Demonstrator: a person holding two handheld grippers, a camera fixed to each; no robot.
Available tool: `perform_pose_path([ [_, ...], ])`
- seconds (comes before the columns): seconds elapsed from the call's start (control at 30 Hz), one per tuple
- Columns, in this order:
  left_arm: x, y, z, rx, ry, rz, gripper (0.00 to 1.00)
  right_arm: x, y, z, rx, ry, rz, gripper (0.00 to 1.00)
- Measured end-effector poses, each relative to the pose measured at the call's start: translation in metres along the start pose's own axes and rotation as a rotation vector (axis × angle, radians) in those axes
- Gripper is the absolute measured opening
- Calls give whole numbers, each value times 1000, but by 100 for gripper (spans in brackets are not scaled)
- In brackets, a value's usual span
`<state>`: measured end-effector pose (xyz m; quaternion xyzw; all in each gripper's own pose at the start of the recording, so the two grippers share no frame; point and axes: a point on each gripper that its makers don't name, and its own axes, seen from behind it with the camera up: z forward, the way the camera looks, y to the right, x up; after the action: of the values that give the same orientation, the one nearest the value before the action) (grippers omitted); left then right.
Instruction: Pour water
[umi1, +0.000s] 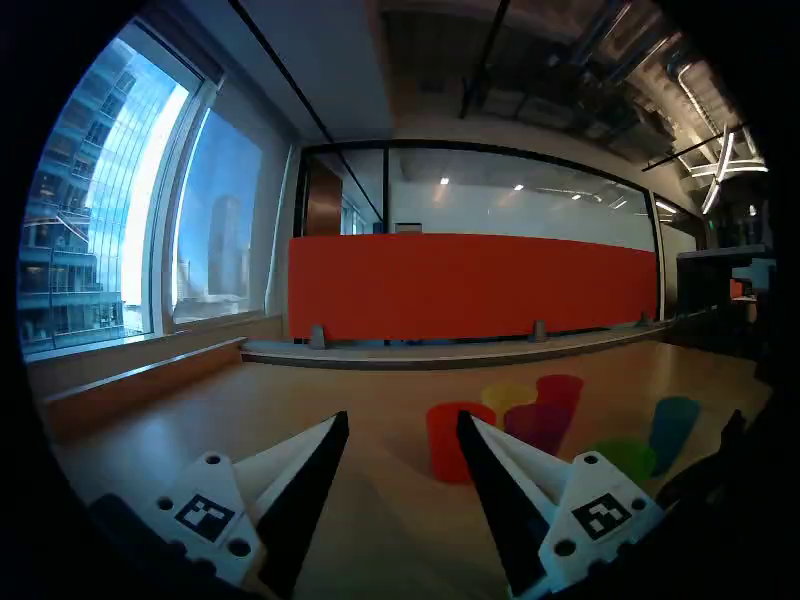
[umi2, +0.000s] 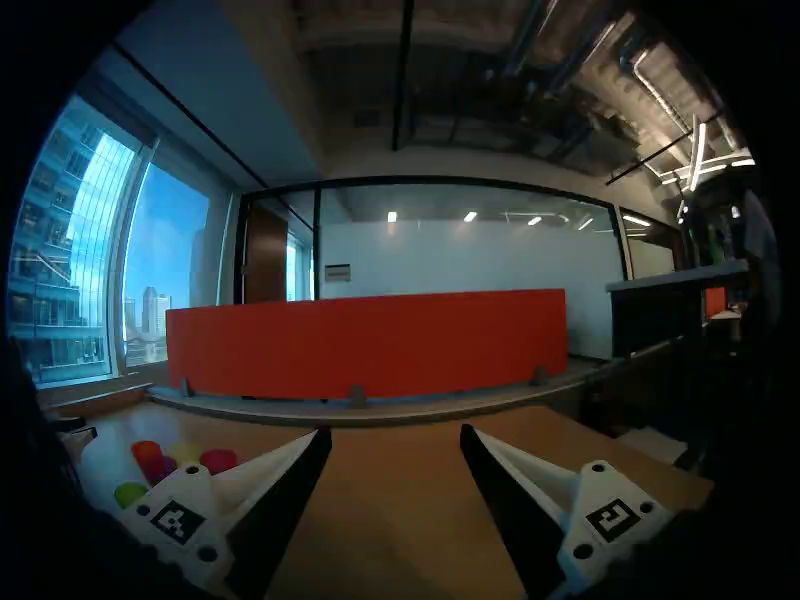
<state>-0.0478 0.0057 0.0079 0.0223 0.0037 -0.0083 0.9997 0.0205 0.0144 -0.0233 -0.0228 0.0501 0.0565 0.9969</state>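
The table (umi1: 300, 420) runs far to an orange partition (umi1: 470, 285). Coloured cups (umi1: 545, 415) cluster on it, just beyond and right of the left tool (umi1: 401, 416), released and empty. The right tool (umi2: 393, 431) is likewise released, with the cups to its left.

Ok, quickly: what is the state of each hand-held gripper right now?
Left hand-held gripper: open, holding nothing.
Right hand-held gripper: open, holding nothing.

We note that the left gripper (umi1: 401, 420) and right gripper (umi2: 393, 432) share one build: white wedge-shaped fingers (umi1: 265, 465) with black inner faces, tapering to points. Each finger carries a square black-and-white tag (umi1: 204, 516) ringed by dark screw holes (umi1: 238, 546).
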Motion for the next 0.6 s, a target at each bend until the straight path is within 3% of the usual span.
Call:
perform_pose_path([
  [0.6, 1, -1, 0, 0, -1, 1, 80, 0, 5, -6, 13, 15, -17, 99],
])
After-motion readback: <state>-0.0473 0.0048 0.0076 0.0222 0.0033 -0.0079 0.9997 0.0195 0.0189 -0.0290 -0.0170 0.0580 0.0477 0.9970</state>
